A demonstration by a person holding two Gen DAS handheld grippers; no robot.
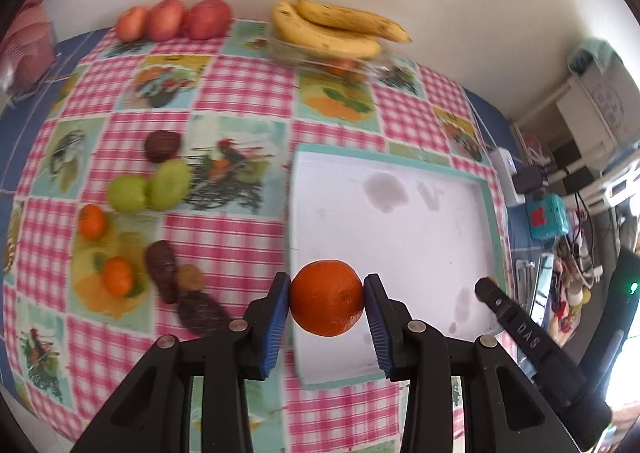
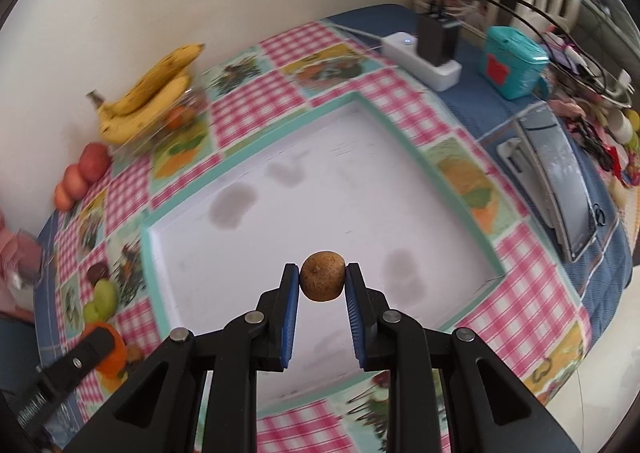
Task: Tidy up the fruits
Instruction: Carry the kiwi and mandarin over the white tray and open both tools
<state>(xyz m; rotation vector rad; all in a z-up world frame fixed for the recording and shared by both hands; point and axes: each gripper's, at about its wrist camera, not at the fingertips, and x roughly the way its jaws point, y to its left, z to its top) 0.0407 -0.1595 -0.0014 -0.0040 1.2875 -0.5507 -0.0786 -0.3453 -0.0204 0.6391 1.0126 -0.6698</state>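
Left claw (image 1: pixel 327 299) clamped on a tangerine (image 1: pixel 327 297), blue pads pressed to both sides, held over the near left edge of a white tray (image 1: pixel 400 237) with a teal rim. Right claw (image 2: pixel 322 281) clamped on a small brown fruit (image 2: pixel 322 276), perhaps a kiwi, hovering above the near part of the same tray (image 2: pixel 304 213). Faint grey stains on the tray's bare white floor.

Left of the tray, on the pink-checked tablecloth (image 1: pixel 224 245) covering the counter: nearest, three dark brown fruits (image 1: pixel 162 269), blurred, lying in a cluster with a smaller tan one (image 1: pixel 190 277) touching them. Just left of these, two small tangerines (image 1: pixel 117 276) apart from each other. Farther, two green fruits (image 1: pixel 170 184) touching side by side, with another dark brown fruit (image 1: pixel 162 146) just beyond.

At the far edge against the wall: three red apples (image 1: pixel 168 19) in a row on the left, touching; to their right a bunch of bananas (image 1: pixel 336 27) resting on a clear container (image 1: pixel 320 61) holding something orange.

Right of the tray, on the blue cloth: a white power strip (image 2: pixel 424 57) with a black adapter (image 2: pixel 436 35) plugged in, and a teal box (image 2: pixel 512 63) just beyond.
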